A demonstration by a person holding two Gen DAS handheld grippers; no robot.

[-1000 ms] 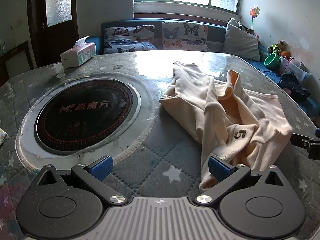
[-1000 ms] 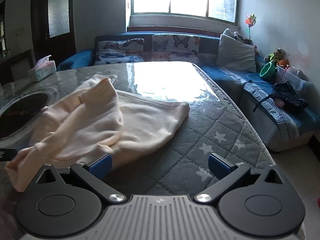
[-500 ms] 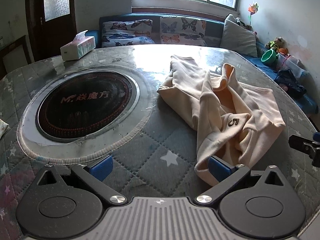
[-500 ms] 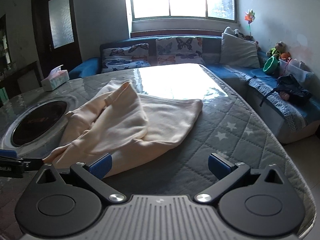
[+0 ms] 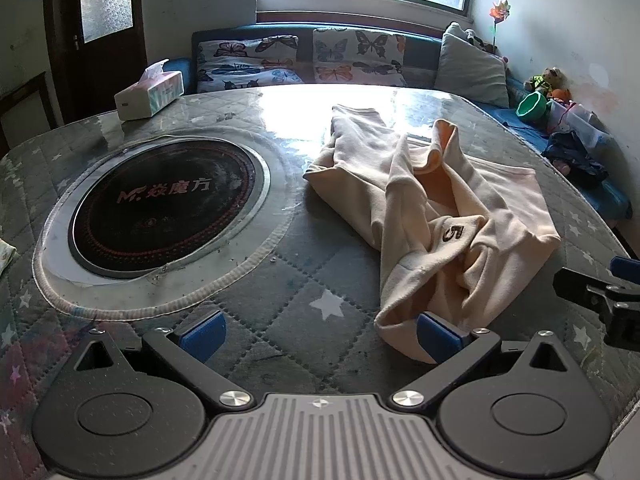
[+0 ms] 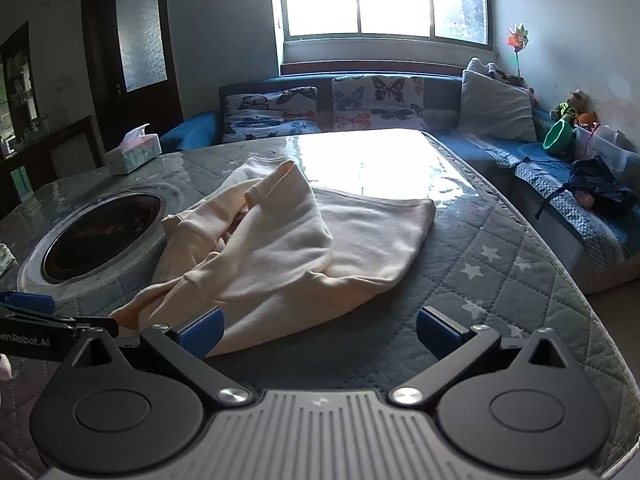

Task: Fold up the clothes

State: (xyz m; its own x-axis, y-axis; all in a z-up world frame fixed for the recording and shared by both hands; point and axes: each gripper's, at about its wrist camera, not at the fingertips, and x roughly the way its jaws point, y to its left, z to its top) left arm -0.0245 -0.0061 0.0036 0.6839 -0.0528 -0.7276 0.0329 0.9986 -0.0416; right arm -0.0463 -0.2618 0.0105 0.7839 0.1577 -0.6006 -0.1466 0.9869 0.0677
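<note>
A cream sweatshirt [image 5: 432, 208] with a dark "5" on it lies crumpled on the quilted grey table [image 5: 280, 300]; it also shows in the right wrist view [image 6: 288, 248]. My left gripper [image 5: 320, 332] is open and empty, low at the garment's near left end, with its right blue fingertip [image 5: 438, 336] against the cloth edge. My right gripper [image 6: 320, 330] is open and empty at the garment's near edge, with its left fingertip [image 6: 200, 330] by the cloth. The right gripper shows at the right edge of the left wrist view [image 5: 600, 300], and the left gripper at the left edge of the right wrist view [image 6: 40, 320].
A round black cooktop [image 5: 160, 208] is set into the table at the left. A tissue box [image 5: 150, 90] stands at the far left corner. A blue sofa with butterfly cushions [image 5: 320, 60] runs behind and to the right. The table edge [image 6: 580, 300] falls off at the right.
Both grippers have pulled back and risen a little, so more of the table and sweatshirt shows. The sweatshirt lies as before. Both jaws stay open.
</note>
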